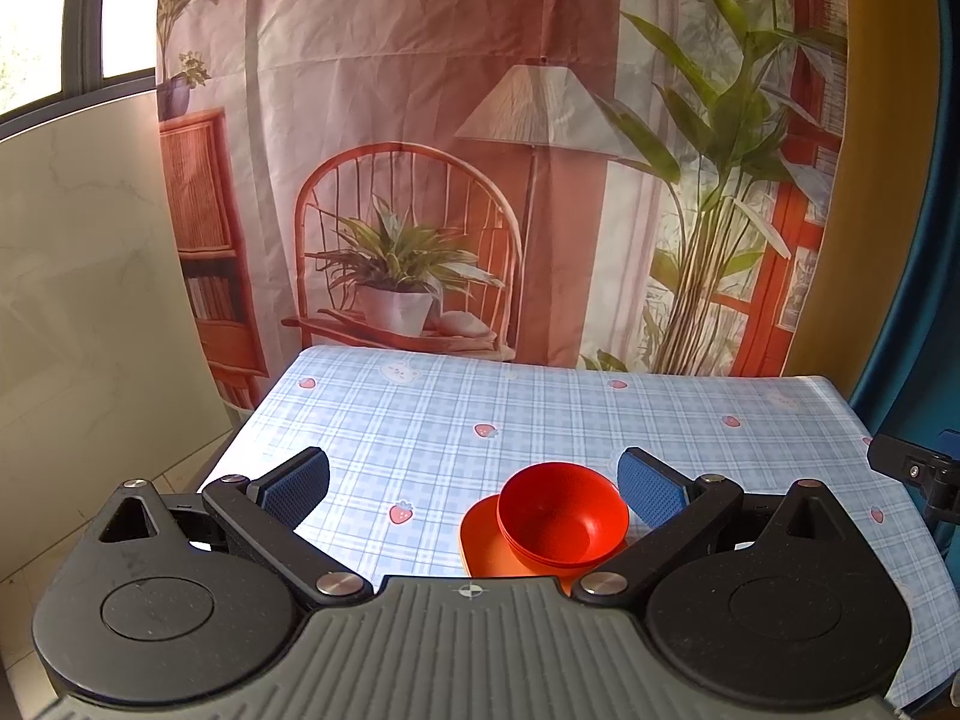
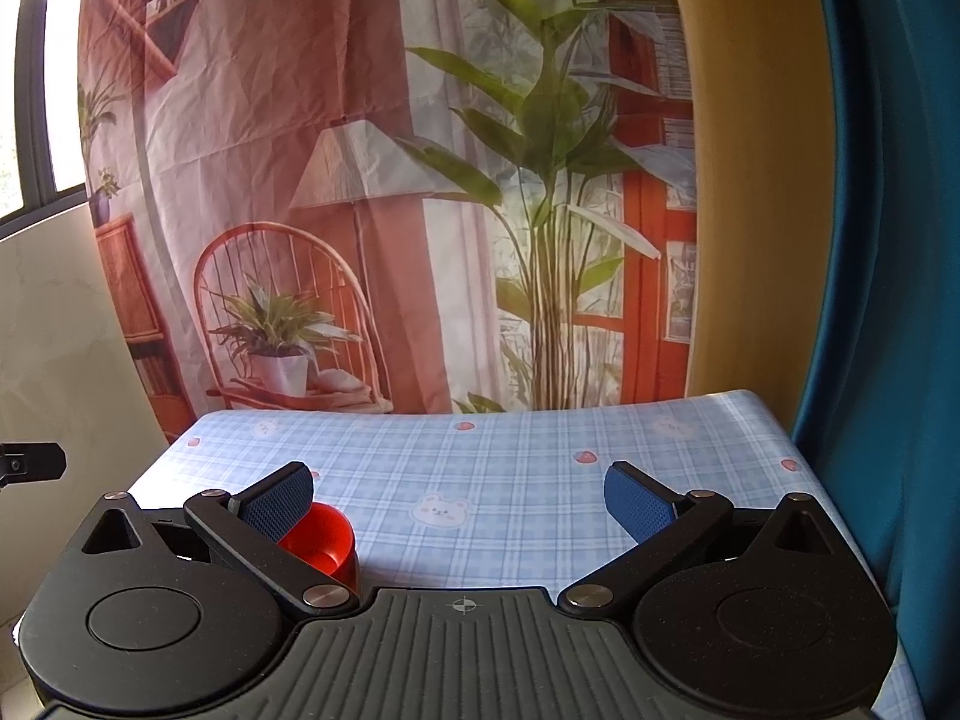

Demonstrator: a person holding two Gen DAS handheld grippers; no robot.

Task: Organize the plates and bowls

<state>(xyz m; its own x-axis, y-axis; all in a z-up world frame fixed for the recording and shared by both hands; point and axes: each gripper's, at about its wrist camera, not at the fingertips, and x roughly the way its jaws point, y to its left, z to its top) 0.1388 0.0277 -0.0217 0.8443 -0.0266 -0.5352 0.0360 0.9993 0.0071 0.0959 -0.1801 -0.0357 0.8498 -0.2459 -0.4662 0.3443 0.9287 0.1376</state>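
Observation:
A stack of red bowls (image 1: pixel 561 515) sits on an orange plate (image 1: pixel 486 546) on the blue checked tablecloth (image 1: pixel 420 420), near the front edge. My left gripper (image 1: pixel 474 489) is open and empty above the table, with the bowls just inside its right finger. My right gripper (image 2: pixel 459 501) is open and empty. In the right wrist view the red bowls (image 2: pixel 321 540) show partly behind its left finger. The plate is hidden in that view.
A printed backdrop cloth (image 1: pixel 480 150) hangs behind the table's far edge. A blue curtain (image 2: pixel 888 240) hangs to the right. A marble wall (image 1: pixel 90 270) and window lie to the left. Part of the other gripper (image 1: pixel 918 471) shows at the right edge.

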